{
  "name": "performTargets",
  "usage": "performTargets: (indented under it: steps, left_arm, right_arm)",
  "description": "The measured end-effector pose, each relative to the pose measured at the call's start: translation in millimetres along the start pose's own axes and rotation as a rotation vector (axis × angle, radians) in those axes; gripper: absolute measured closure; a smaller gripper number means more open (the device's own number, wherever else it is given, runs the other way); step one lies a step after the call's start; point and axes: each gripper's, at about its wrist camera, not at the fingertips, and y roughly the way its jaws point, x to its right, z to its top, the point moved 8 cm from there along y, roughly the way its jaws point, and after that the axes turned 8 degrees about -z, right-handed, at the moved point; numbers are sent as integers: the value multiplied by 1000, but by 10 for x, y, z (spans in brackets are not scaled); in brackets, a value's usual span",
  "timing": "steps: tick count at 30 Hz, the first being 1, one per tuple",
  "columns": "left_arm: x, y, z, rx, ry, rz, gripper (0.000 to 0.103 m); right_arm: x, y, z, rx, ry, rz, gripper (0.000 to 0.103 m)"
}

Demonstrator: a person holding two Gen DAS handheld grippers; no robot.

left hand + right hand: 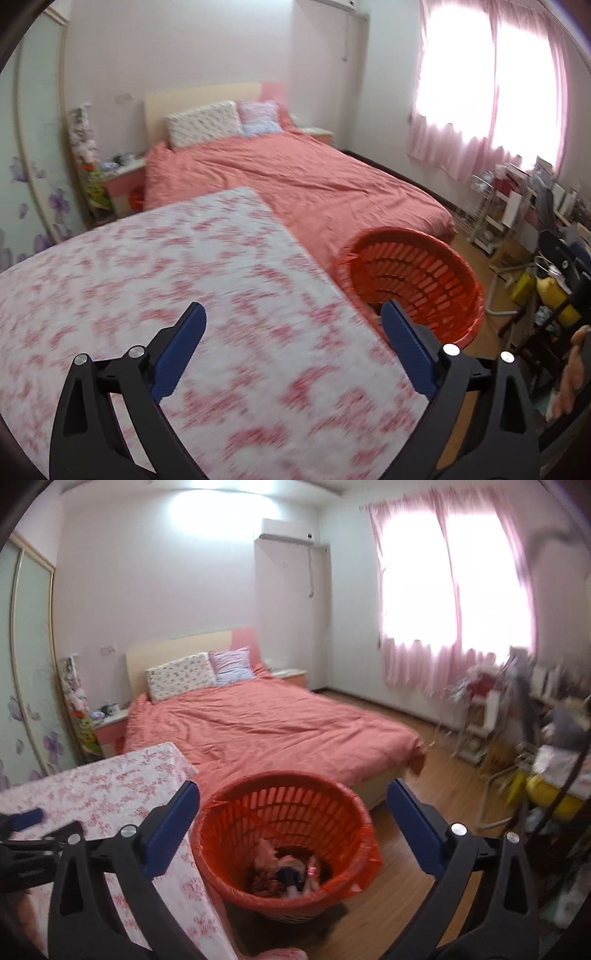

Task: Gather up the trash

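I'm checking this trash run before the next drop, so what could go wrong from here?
The red basket stands hard against the edge of the floral-cloth table, so a swing of the open right claw above it might knock the rim. The liner's loose flap hangs outside and could snag. Both views are motion-blurred, and the open left claw could likewise clip the table edge.

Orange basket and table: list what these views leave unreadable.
- Basket bottom, left wrist view: hidden by the table edge and a fingertip.
- Trash inside, right wrist view: motion-blurred, items unidentifiable.
- Table near edge: cut off by both frames and hidden behind the open left gripper and right gripper.
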Motion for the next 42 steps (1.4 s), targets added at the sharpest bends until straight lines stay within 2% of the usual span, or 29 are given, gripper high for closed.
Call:
performTargets:
  steps: [5, 9, 11, 15, 20, 23, 31, 42]
  left_arm:
    - [-250, -446, -226, 75, -1, 158, 2]
    - [-375, -703, -420, 106, -25, 238, 2]
    - [-444, -842, -543, 128, -45, 291, 2]
    - [-515, -1098, -728, 177, -75, 365, 2]
    - [-584, -1270, -865, 193, -126, 375, 2]
    - [-628, -1338, -925, 192, -157, 367, 2]
    - [-605, -1418, -1088, 176, -179, 354, 2]
    - [-583, -1390, -1195, 129, -211, 309, 2]
  right_arm:
    - [-123, -504, -127, 40, -51, -79, 4]
    - [-186, -838, -287, 80, -43, -81, 4]
    - [-172, -1021, -388, 103, -26, -114, 4]
    - [-176, -1265, -508, 104, -4, -134, 4]
    - [-235, -1445, -633, 64, -7, -103, 4]
    - [-266, -1445, -718, -1, -3, -76, 4]
    - [-419, -1401, -991, -98, -50, -96, 4]
    - [-446, -1407, -1060, -140, -60, -79, 4]
